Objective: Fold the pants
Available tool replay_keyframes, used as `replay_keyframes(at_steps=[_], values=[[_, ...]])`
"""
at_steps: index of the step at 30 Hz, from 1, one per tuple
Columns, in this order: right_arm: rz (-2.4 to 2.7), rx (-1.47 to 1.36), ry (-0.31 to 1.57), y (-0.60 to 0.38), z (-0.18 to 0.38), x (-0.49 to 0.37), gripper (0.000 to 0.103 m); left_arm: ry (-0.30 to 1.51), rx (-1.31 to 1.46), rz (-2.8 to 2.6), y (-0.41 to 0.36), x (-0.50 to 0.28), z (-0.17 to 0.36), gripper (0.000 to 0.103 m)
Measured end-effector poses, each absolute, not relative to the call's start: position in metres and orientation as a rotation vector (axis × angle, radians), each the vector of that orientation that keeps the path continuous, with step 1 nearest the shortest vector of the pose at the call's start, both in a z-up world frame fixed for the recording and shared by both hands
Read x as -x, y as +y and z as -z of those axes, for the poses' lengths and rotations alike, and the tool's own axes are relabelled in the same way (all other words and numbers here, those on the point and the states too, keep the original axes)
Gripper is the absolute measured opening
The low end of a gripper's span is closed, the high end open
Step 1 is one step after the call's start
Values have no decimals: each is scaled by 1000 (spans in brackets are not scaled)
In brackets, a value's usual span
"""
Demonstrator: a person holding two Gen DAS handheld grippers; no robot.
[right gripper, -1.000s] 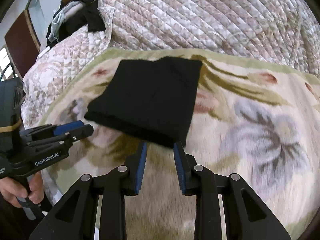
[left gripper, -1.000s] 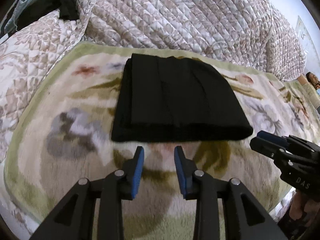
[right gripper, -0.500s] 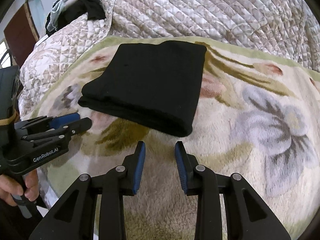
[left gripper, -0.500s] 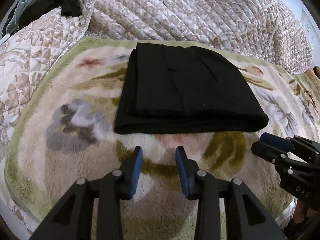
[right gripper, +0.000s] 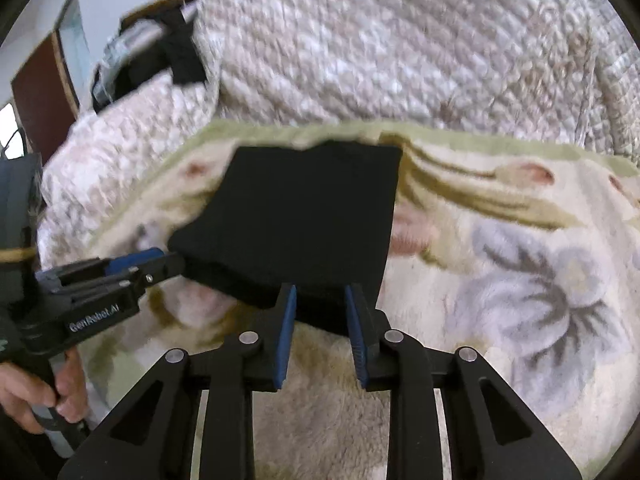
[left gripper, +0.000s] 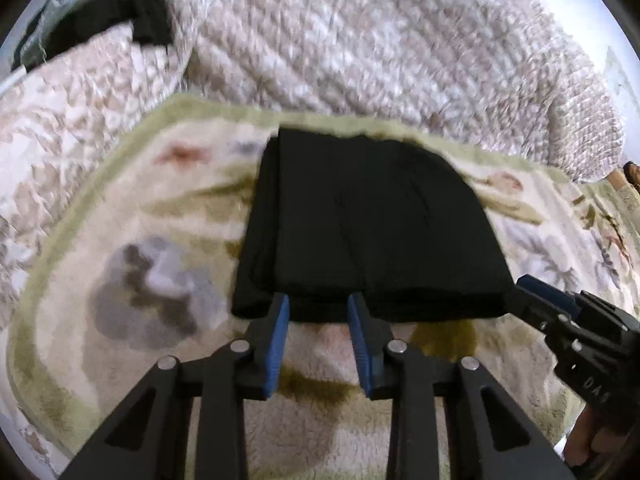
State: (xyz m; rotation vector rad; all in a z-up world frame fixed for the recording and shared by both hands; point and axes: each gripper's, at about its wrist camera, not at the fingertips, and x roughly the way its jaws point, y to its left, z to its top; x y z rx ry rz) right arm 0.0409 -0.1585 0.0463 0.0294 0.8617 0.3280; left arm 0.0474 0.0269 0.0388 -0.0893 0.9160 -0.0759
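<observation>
L hand-held gripper (left gripper: pixel 318 308) & R hand-held gripper (right gripper: pixel 320 300): jaws closing, part spread, tips at near fold of black pants (left gripper: pixel 368 224), edge between pads, not pinched yet. Pants lie folded on floral blanket (left gripper: pixel 132 240) on bed, quilt (left gripper: pixel 380 40) beyond. Tip: catch all layers, both sides evenly, lift together, fold away.

Right tongs (right gripper: pixel 320 300) closing astride near edge of folded black pants (right gripper: pixel 304 216) on floral blanket (right gripper: pixel 520 280).
</observation>
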Motion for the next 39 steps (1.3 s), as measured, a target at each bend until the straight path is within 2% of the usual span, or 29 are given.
replay_keyframes(at_steps=[6,12,24,29,39], values=[[-341,-28,867,-163,-52,-31,25,962,88,65,27,-41,-28,30],[-321,6,985,-161,-29,-27,26,965,36,63,20,-30,-22,31],[-321,17,987,-161,-26,-27,31,970,23,77,18,-28,-21,42],[-322,19,988,-160,-25,-27,31,974,23,96,16,-28,-21,52],[-321,20,987,-160,-26,-27,32,971,4,96,13,-28,-20,54]])
